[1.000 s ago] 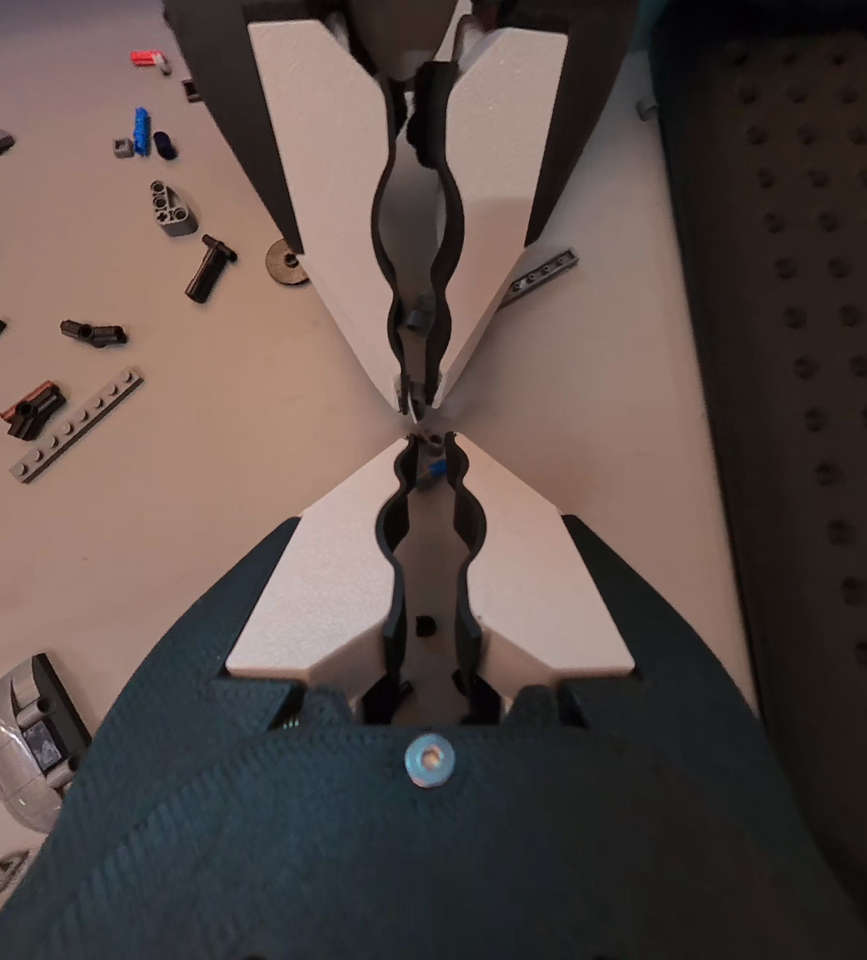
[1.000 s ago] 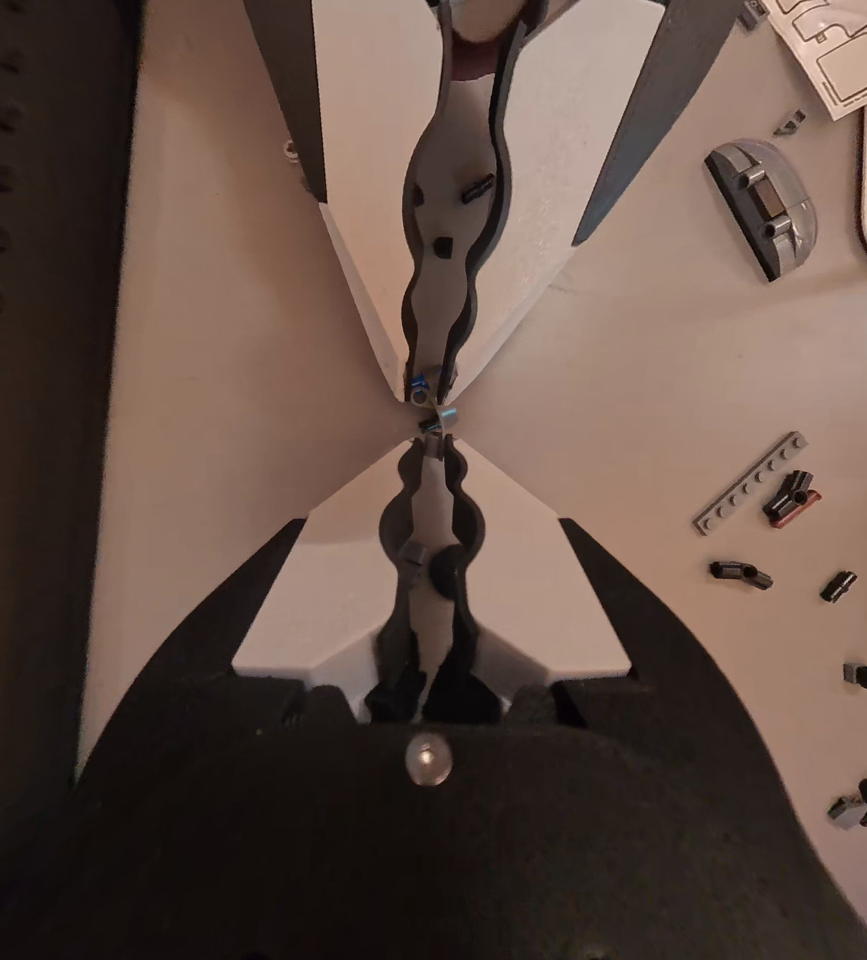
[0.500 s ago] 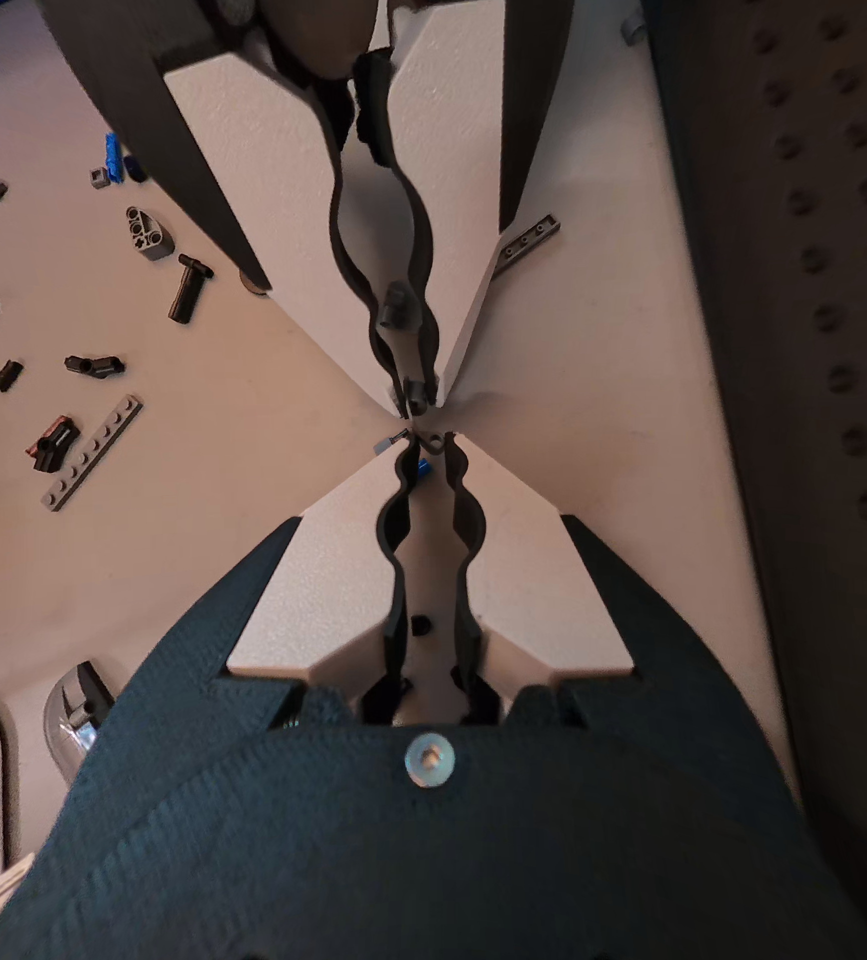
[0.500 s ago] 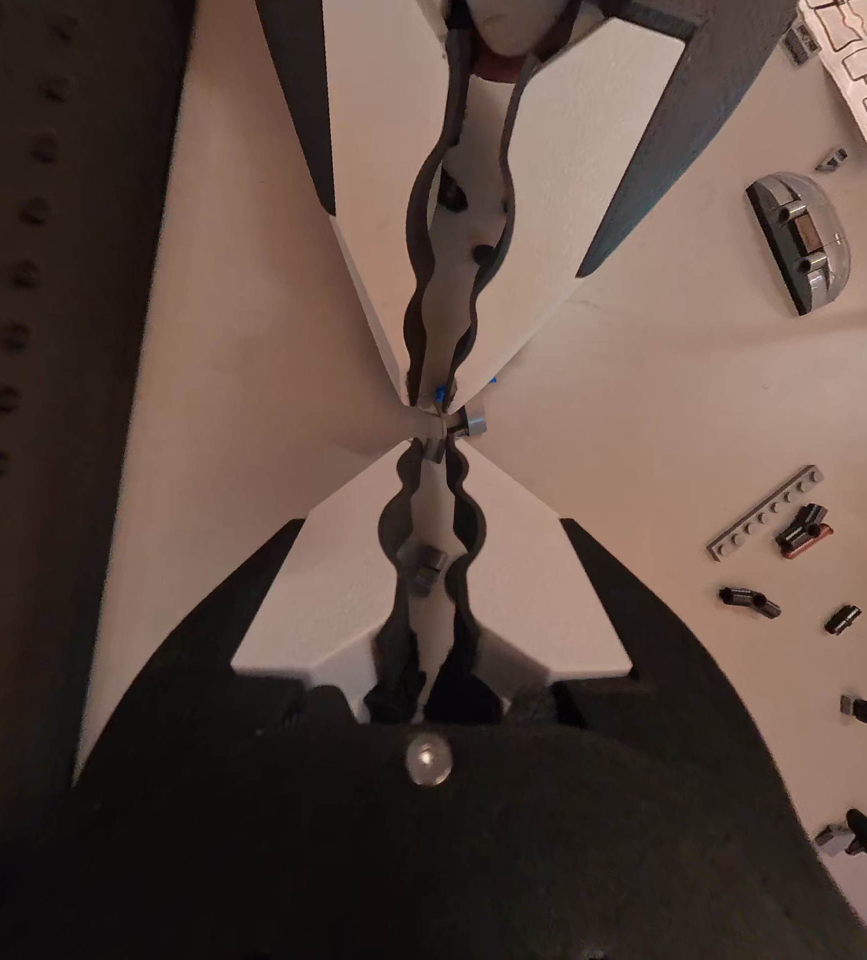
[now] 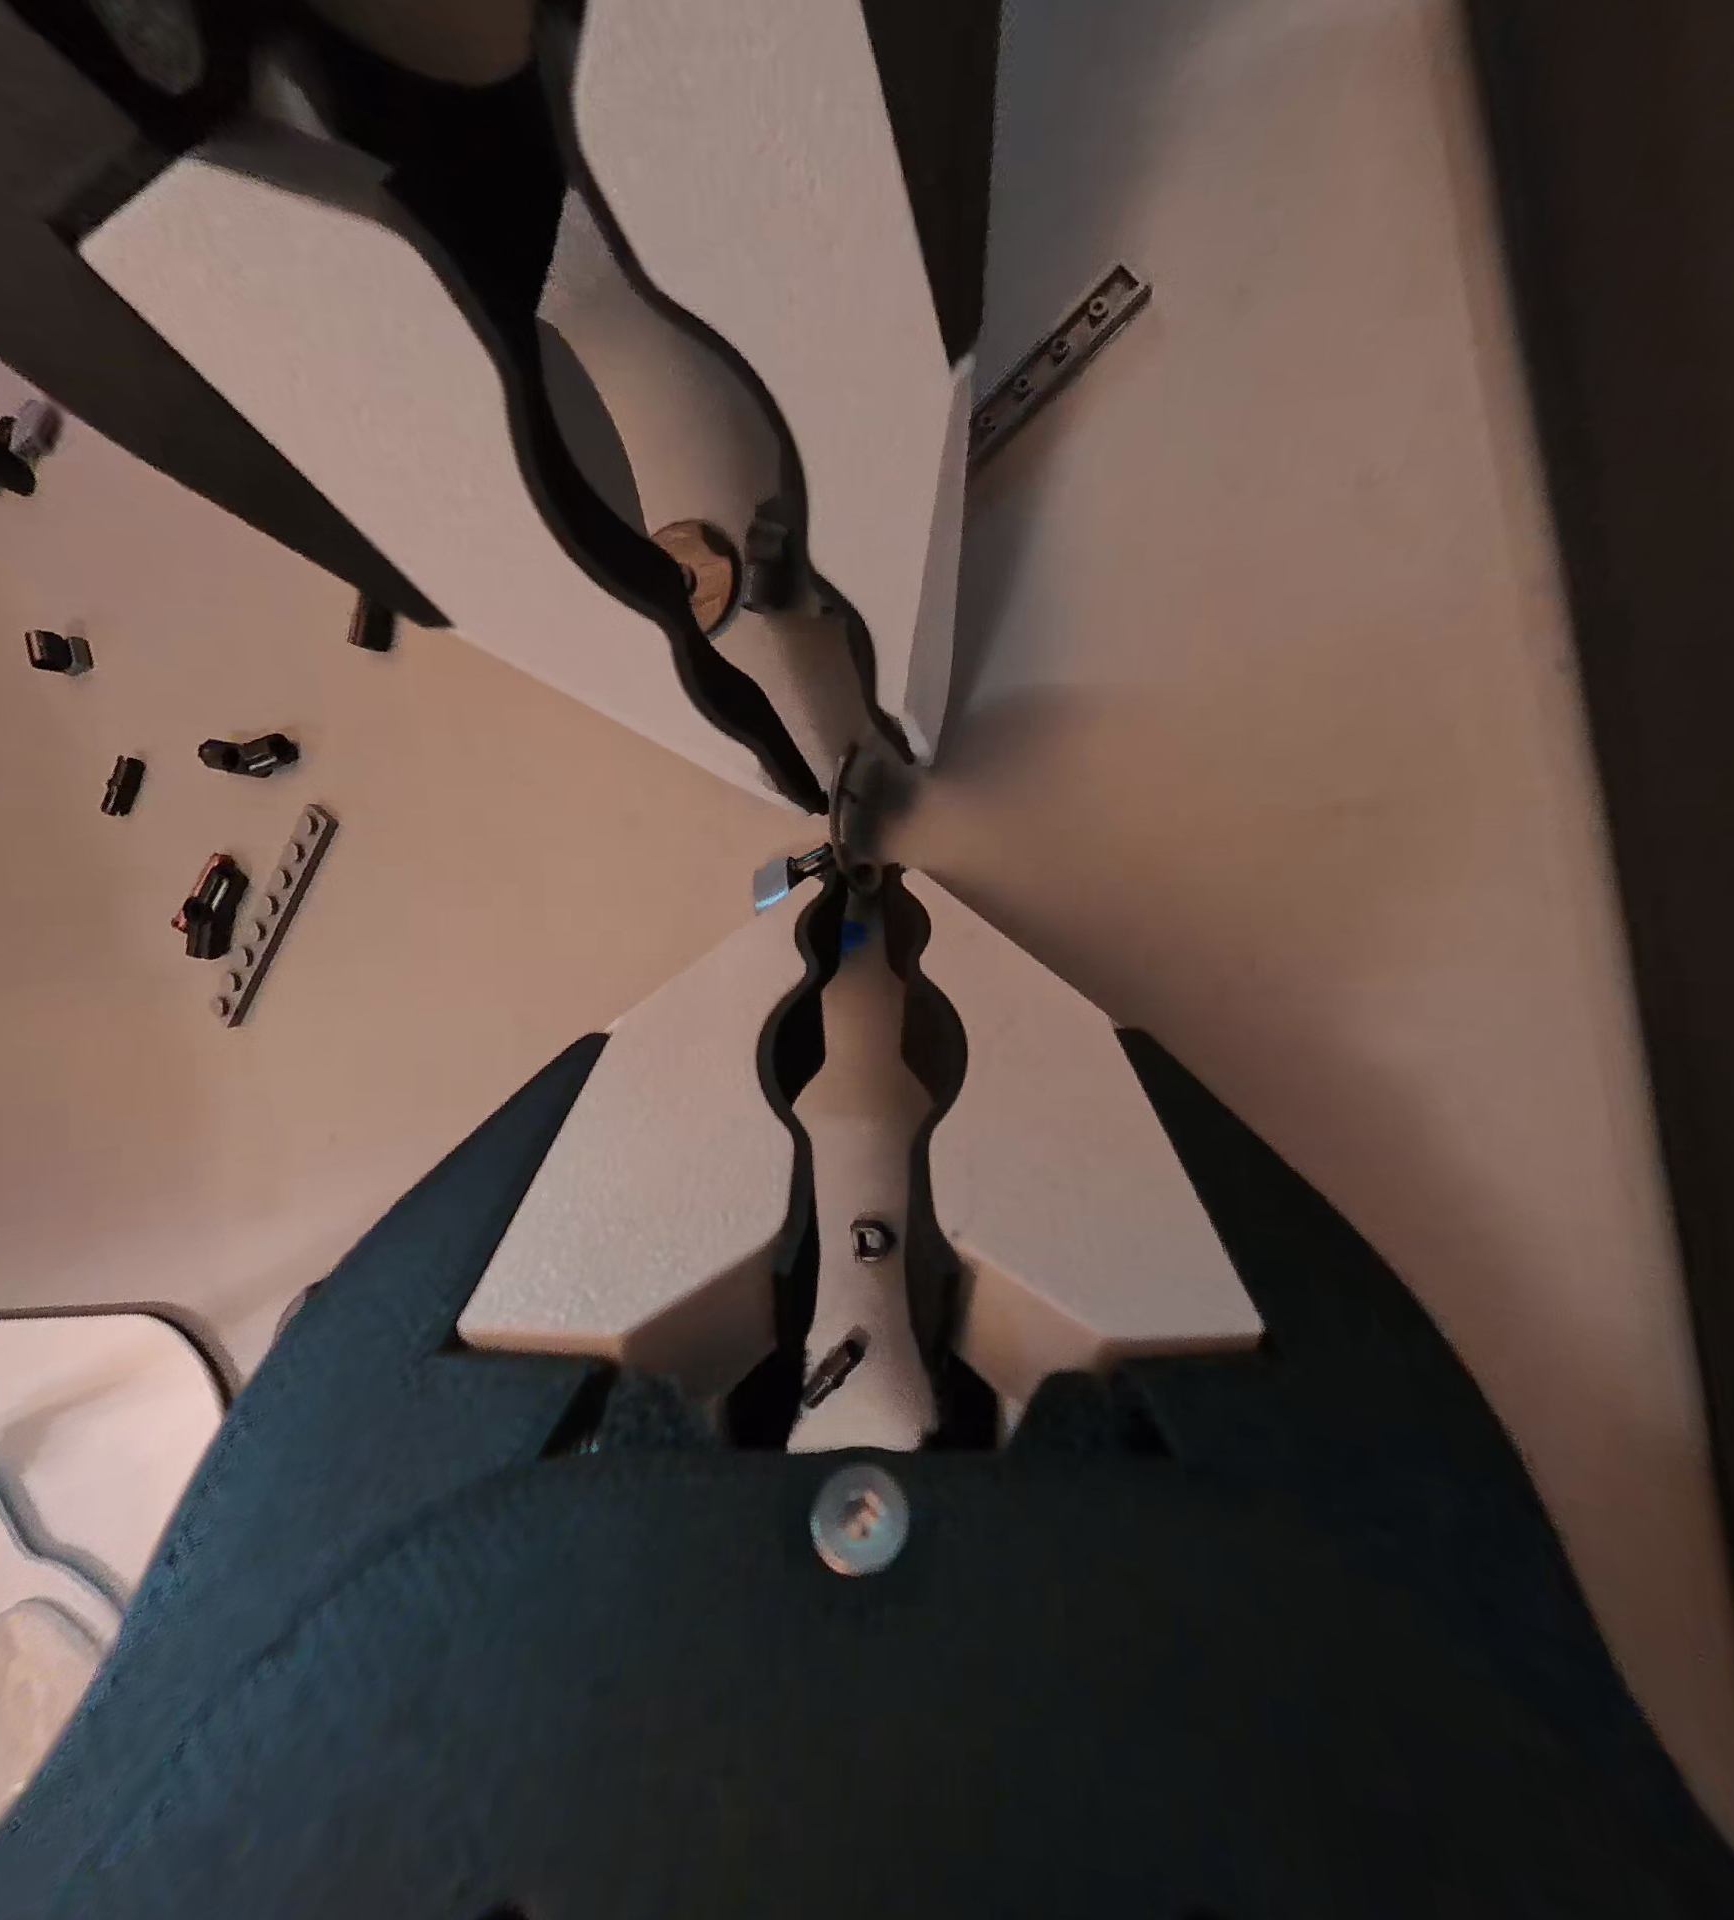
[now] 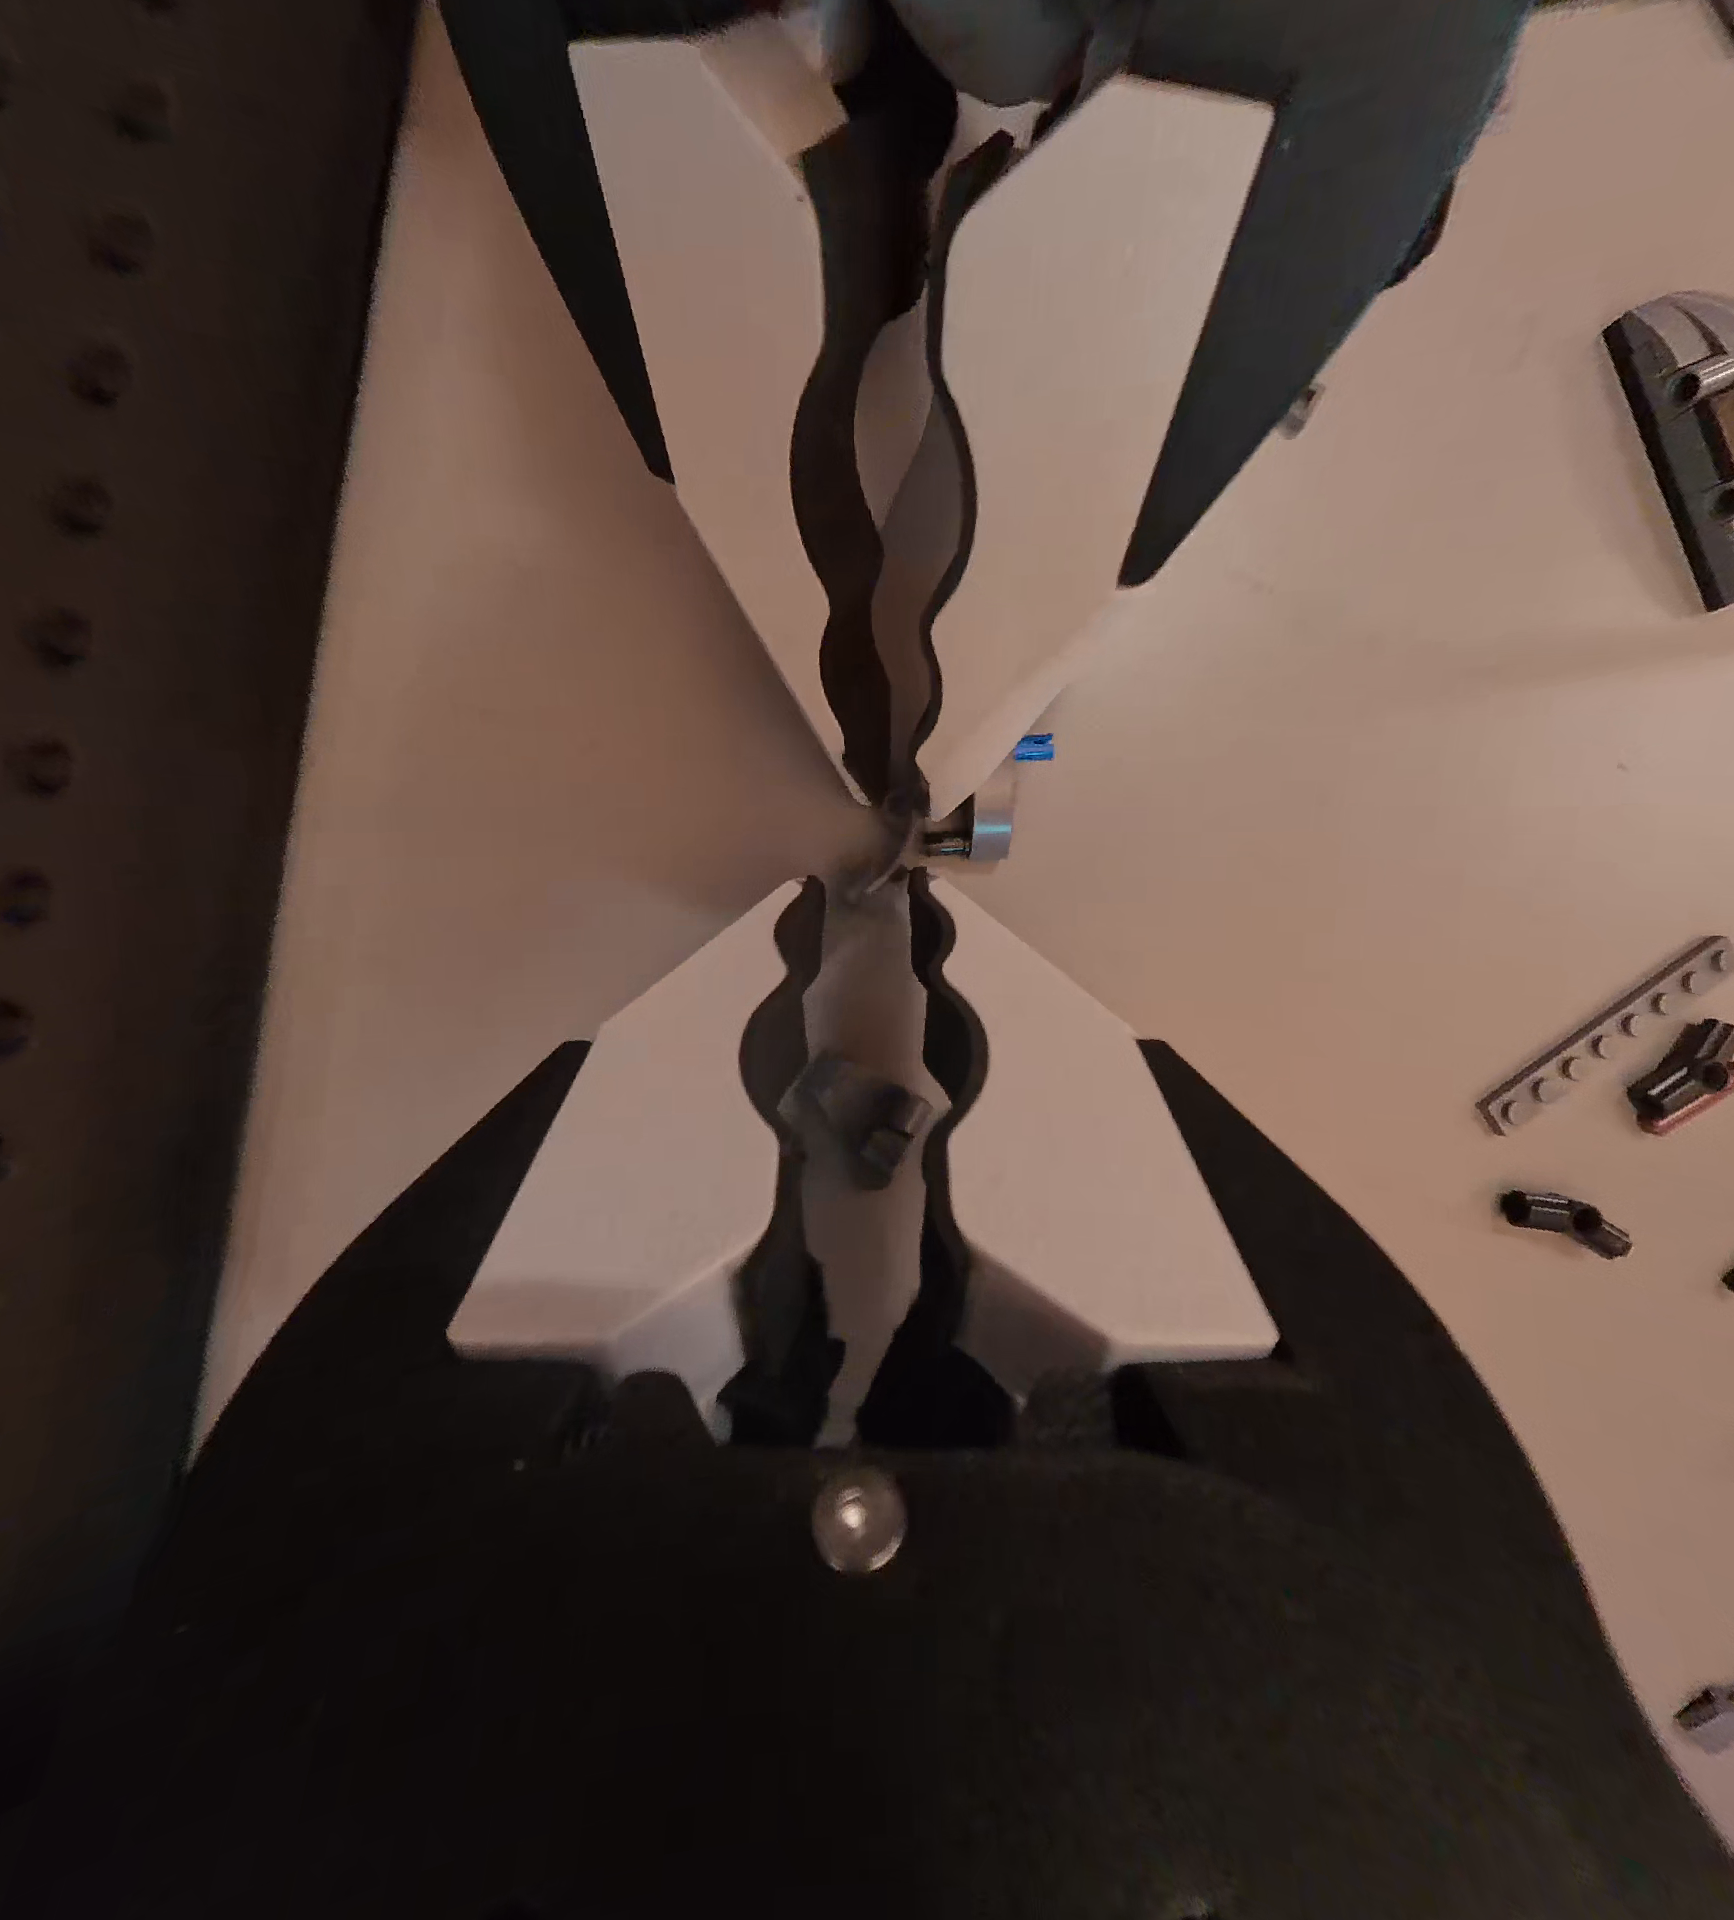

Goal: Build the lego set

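Here, two grippers meet tip to tip over the bench (image 5: pixel 1206 831), joining small lego parts.
The left gripper (image 5: pixel 858 883) and right gripper (image 6: pixel 868 888) each have jaws pinched narrow on a tiny grey piece (image 6: pixel 988 826), held between them above the bench. Best keep both tips aligned on one axis and press gently, so the parts seat without slipping out.

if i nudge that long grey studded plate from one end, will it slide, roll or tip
The long grey plate lies flat and thin on the smooth table, so it would probably slide and pivot, not roll or tip. A black-and-red piece sits against it and would likely get pushed along.
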### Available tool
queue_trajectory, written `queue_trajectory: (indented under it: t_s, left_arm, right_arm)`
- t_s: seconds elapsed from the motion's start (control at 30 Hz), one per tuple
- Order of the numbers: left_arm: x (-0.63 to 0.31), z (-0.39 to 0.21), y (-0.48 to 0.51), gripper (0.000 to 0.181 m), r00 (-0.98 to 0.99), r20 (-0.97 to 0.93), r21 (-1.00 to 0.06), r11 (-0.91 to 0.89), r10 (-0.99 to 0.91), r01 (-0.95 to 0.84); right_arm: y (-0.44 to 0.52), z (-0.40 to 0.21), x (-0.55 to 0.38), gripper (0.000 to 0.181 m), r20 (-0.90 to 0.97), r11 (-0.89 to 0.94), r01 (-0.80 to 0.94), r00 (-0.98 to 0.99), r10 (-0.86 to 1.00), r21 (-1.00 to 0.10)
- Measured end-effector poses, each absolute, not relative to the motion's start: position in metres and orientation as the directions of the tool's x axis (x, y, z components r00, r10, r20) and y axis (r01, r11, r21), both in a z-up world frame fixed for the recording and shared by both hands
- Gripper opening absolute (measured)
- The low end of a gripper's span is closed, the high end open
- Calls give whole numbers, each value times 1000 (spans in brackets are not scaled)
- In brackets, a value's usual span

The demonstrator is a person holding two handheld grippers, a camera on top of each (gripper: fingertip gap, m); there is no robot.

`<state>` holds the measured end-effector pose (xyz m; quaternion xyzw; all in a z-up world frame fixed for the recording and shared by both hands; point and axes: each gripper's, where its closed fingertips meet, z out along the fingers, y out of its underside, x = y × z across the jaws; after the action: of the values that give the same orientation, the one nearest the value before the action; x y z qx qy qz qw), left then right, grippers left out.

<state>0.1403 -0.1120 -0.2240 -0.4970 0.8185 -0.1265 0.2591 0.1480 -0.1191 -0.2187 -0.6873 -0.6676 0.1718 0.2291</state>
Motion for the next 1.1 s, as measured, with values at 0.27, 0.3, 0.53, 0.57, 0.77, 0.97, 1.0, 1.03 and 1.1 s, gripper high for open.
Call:
queue_trajectory:
  t_s: [0.27, 0.3, 0.53, 0.57, 0.77, 0.97, 1.0, 1.03, 1.1]
  left_arm:
    - [140, -225, -113, 4, -383, -315, -443, 491, -869, -750]
    - [140, -225, -114, 4, -383, -308, -448, 487, -871, -750]
    - [137, -227, -119, 6, -394, -262, -456, 473, -881, -754]
    - [136, -227, -119, 6, -395, -257, -457, 471, -882, -754]
    - [136, -222, -120, 5, -384, -217, -502, 440, -897, -744]
    - [133, -213, -112, 6, -346, -213, -539, 405, -914, -739]
    - [133, -212, -113, 7, -347, -199, -552, 397, -917, -733]
    - [134, -210, -117, 7, -354, -179, -574, 390, -918, -720]
    - [135, -211, -118, 7, -357, -179, -571, 392, -917, -721]
  right_arm:
    - [-126, -216, 147, 11, 47, 5, 830, 26, 999, -557]
    - [-126, -216, 147, 11, 43, 4, 831, 24, 999, -557]
    - [-130, -220, 146, 9, 38, 19, 838, 1, 999, -545]
    - [-130, -221, 146, 8, 37, 19, 842, 1, 999, -540]
    - [-128, -221, 148, 7, 39, 6, 846, 18, 999, -534]
    - [-128, -221, 147, 8, 39, 4, 844, 20, 999, -536]
    - [-128, -221, 146, 8, 39, 7, 845, 17, 999, -535]
    - [-129, -221, 146, 8, 40, 11, 845, 13, 999, -535]
    - [-129, -220, 145, 7, 42, 12, 844, 12, 999, -536]
